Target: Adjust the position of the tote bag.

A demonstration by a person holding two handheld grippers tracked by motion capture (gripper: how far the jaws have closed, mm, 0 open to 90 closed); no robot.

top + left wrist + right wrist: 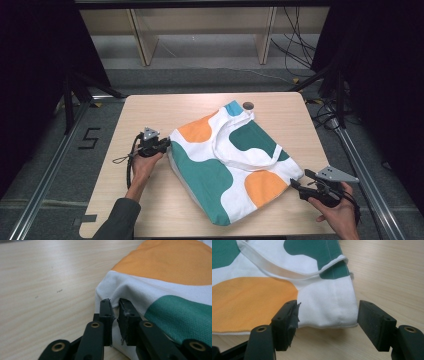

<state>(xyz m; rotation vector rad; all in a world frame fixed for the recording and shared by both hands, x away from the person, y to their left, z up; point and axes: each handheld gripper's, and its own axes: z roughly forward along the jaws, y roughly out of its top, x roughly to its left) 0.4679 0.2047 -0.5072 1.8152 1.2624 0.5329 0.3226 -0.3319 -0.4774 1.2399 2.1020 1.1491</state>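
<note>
A tote bag (230, 160) with orange, green and blue patches on white lies flat across the wooden table (150, 107), its white strap (250, 162) looped on top. My left gripper (167, 144) is at the bag's left corner. In the left gripper view its jaws (114, 302) stand close together with a raised fold of white fabric (130, 290) pinched between the tips. My right gripper (295, 182) is at the bag's right corner. In the right gripper view it (328, 307) stands wide open, and the white corner (329, 305) lies between the pads, unpressed.
A small dark round disc (248, 105) sits on the table by the bag's far edge. Metal rails (50, 165) run along both sides of the table. Wooden shelf legs (142, 40) and floor cables (300, 50) lie beyond it.
</note>
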